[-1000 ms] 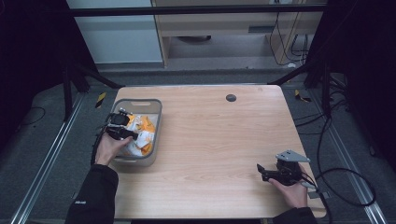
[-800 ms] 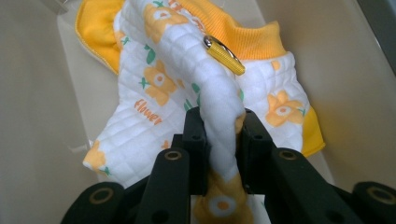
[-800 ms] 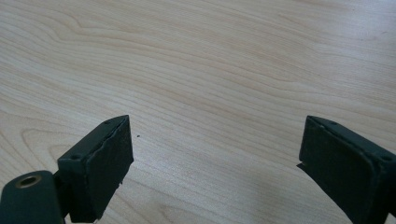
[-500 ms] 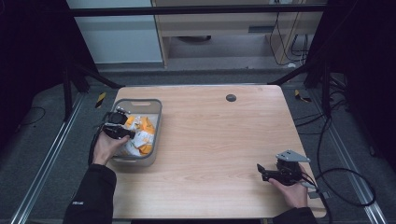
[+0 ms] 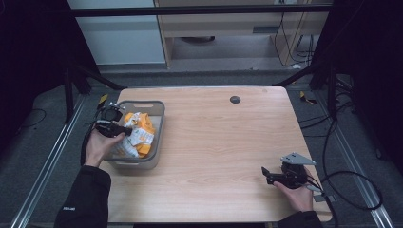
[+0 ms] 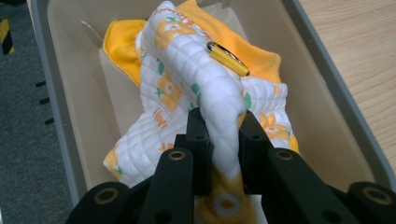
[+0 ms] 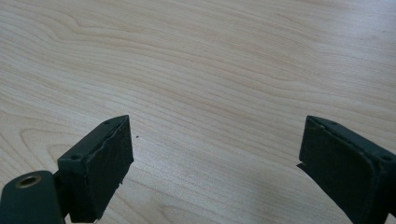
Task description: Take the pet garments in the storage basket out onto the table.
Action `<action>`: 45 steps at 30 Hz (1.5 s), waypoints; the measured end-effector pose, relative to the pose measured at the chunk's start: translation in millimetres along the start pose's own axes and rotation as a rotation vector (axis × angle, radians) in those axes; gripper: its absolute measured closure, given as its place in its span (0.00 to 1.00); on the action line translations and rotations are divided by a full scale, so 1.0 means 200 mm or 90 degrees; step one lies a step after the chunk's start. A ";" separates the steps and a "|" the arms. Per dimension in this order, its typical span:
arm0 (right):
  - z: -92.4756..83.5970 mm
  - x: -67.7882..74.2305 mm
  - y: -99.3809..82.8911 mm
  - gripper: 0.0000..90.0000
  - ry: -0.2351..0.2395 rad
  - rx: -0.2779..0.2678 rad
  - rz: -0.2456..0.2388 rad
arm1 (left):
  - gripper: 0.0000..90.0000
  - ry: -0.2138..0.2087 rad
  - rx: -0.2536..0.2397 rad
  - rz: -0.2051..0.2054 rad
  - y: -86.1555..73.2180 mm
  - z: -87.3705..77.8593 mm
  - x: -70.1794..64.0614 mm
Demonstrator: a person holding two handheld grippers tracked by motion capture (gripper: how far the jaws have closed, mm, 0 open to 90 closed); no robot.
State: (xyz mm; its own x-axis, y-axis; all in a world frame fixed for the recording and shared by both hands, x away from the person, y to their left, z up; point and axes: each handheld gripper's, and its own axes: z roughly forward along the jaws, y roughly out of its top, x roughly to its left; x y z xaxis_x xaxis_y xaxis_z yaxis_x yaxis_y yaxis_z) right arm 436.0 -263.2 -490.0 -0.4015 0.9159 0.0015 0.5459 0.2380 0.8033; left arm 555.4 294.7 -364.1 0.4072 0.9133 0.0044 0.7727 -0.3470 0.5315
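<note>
Left gripper view: left tongs (image 6: 223, 140) clenched on quilted cloth (image 6: 205, 88) in grey bin (image 6: 56, 93), yellow pen (image 6: 228, 58) atop; right tongs (image 7: 215, 163) released.

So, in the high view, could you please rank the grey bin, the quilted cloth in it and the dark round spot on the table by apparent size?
1. grey bin
2. quilted cloth
3. dark round spot

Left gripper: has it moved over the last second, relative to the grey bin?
Yes. The left gripper, shut on the quilted cloth, has drawn back toward the grey bin's left wall and slightly nearer the person.
</note>
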 end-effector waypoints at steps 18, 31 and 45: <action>0.00 0.00 0.00 0.11 -0.001 -0.002 -0.001 | 0.86 0.010 -0.031 0.013 0.05 -0.19 -0.01; 0.00 0.00 0.00 0.11 -0.001 -0.003 0.002 | 0.86 0.007 -0.060 0.045 0.08 -0.34 -0.06; -0.01 0.00 0.00 0.11 -0.002 -0.004 0.001 | 0.86 -0.005 -0.077 0.106 0.10 -0.47 -0.18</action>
State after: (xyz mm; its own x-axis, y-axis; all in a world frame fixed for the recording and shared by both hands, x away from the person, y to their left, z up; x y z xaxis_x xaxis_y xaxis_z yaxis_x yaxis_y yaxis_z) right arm 435.5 -263.1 -488.8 -0.3983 0.9172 0.0012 0.5416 0.2341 0.8074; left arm 510.4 276.0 -274.9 0.5288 0.8434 0.0951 0.6304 -0.4653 0.6214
